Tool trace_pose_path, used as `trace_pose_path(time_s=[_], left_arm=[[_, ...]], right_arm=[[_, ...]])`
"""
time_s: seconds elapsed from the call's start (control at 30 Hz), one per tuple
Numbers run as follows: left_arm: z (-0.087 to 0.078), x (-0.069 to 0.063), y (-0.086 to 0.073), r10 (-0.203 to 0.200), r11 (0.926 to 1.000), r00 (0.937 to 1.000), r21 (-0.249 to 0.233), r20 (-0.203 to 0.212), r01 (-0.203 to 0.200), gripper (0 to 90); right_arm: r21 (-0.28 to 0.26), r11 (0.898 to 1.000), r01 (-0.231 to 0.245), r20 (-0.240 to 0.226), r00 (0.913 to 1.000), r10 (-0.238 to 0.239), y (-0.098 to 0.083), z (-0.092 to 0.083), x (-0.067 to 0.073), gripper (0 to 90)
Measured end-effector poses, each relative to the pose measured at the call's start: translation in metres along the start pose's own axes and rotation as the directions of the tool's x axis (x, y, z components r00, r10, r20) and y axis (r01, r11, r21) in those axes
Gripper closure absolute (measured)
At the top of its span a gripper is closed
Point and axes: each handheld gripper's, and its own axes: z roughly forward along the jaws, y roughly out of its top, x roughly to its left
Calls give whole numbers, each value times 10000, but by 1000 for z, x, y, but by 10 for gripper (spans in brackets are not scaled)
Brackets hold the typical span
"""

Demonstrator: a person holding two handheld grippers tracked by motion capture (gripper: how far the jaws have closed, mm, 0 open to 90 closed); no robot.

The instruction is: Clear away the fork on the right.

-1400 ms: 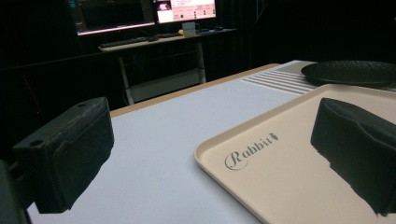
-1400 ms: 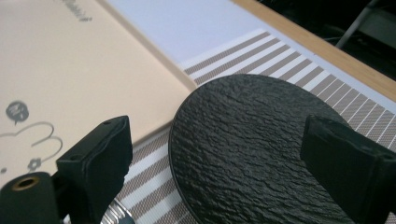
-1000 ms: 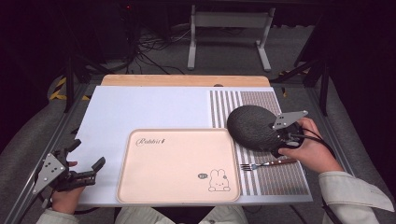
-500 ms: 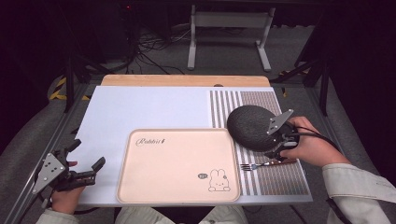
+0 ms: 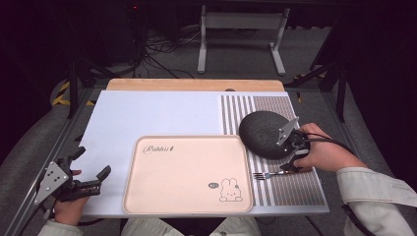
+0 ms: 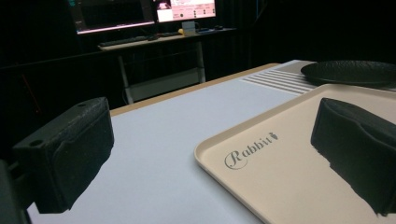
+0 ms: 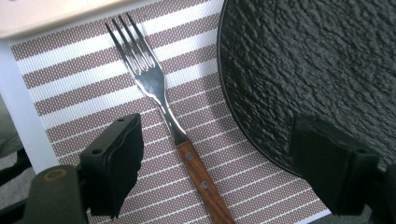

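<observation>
While the right gripper (image 5: 291, 158) hangs over the striped placemat (image 5: 295, 189) in the high view, its jaws stand apart above the fork (image 5: 269, 174), which lies flat on the placemat just right of the beige tray (image 5: 187, 174), tines toward the tray. Just beyond the fork sits a dark textured plate (image 5: 263, 132), also on the placemat. Left of the tray, the left gripper (image 5: 91, 179) is held low at the tabletop (image 5: 147, 113) edge, jaws apart with nothing between them

From the left gripper view, the two black jaws frame the tray's corner (image 6: 261, 158) with its "Rabbit" lettering; they are wide apart and grip nothing. Beyond the tray the plate (image 6: 350, 72) rests on the placemat (image 6: 275, 81)

Seen in the right gripper view, the fork (image 7: 161, 100), steel head and riveted wooden handle, lies between the open jaws without touching either pad. Beside the fork, the plate (image 7: 317, 60) lies partly under one jaw; the tray edge (image 7: 42, 16) is just past the tines
</observation>
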Motion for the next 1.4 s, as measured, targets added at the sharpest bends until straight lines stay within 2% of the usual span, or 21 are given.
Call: trace_pose_path(time_s=[0.17, 0.8, 1.2, 1.33, 1.4], left_arm=[[0, 0, 0, -6, 10000, 10000, -13, -4, 6, 1], [0, 0, 0, 22, 10000, 10000, 41, 39, -22, 1], [1, 0, 0, -12, 10000, 10000, 31, 29, 11, 1], [1, 0, 0, -13, 10000, 10000, 53, 31, 13, 1], [1, 0, -1, -15, 10000, 10000, 54, 26, 15, 1]], right_arm=[[433, 9990, 67, -236, 9997, -57, -1, 7, 0, 217], [1025, 9943, 304, -798, 9966, -223, -4, 33, 5, 232], [1340, 9899, 471, -1284, 9913, -298, -7, 48, 8, 321], [1431, 9883, 537, -1323, 9906, -346, -8, 51, 8, 366], [1475, 9870, 630, -1339, 9901, -432, -9, 51, 7, 421]])
